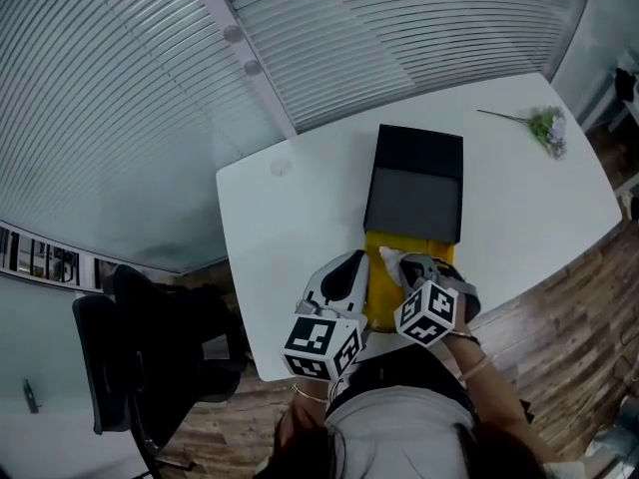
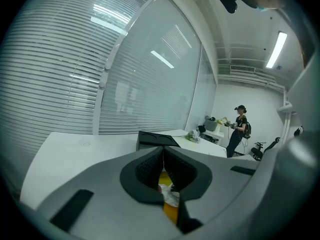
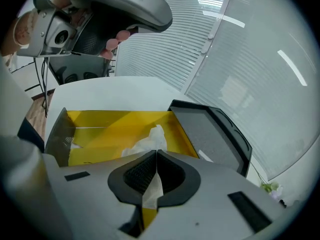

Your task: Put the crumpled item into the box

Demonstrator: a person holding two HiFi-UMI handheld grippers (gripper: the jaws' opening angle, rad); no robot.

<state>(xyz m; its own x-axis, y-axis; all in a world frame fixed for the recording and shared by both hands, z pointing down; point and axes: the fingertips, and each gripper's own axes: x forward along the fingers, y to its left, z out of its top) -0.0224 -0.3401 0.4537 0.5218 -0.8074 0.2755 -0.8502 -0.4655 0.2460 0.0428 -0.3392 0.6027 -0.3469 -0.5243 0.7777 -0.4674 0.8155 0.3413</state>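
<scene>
Surface: white table (image 1: pixel 290 218), rounded corners. I stand at its near edge.

Room: slatted blinds (image 1: pixel 300 38) behind glass along the far side. Wood floor (image 1: pixel 569 297) to the right, a dark office chair (image 1: pixel 120 357) to the left. Strip lights (image 2: pixel 276 49) on the ceiling. A person (image 2: pixel 239 129) stands at another table well apart from mine.

Box (image 3: pixel 120 117): yellow inside, dark outer walls, at the table's near edge. Its black lid (image 1: pixel 414 183) lies open on the table just beyond it.

Crumpled paper (image 3: pixel 147 144): white, held over the yellow interior, close to the wall on the lid side. Its long axis runs along my right jaw line. One end is pinched in my pads and the free, bunched end points forward, away from me. I cannot tell whether it touches the box floor.

Right gripper (image 3: pixel 156 156): jaws closed on the crumpled paper.

Left gripper (image 2: pixel 163 154): jaws pressed together with nothing between them, held just beside the box's left wall. Yellow and white show past the pads.

Flower sprig (image 1: pixel 544 126): green stem, pale blooms, lying near the far right corner of the table, well apart from the box.
</scene>
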